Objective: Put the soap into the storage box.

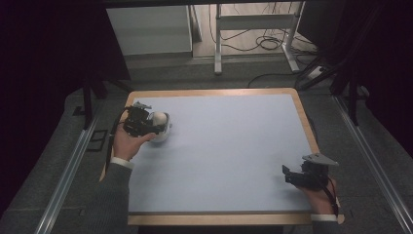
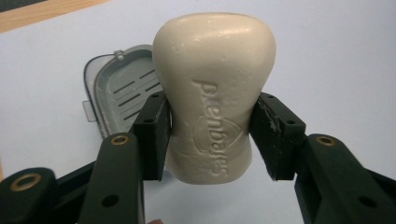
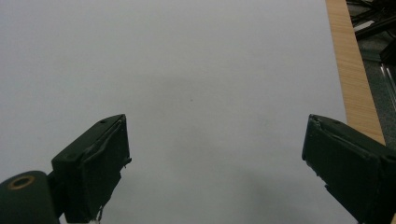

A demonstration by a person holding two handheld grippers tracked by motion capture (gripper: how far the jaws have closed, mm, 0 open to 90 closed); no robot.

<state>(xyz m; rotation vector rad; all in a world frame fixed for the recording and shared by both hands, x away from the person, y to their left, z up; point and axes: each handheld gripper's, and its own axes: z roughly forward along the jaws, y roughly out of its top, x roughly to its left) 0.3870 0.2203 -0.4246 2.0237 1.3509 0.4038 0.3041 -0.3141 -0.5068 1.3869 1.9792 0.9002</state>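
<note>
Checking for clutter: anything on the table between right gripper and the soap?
Nothing; the high view shows bare table between the right gripper and the soap held by the left gripper.

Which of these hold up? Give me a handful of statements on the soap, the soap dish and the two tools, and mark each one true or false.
1. The left tool is shut on the bar of soap. True.
2. The soap lies flat in the soap dish. False: it is held between the jaws, with the grey dish behind it holding nothing.
3. The right tool grips a second bar. False: its jaws stand wide apart with nothing between them.
4. The soap has a brand name pressed into its face. True.
5. The right tool sits near the table's right edge, well apart from the left tool. True.
</note>
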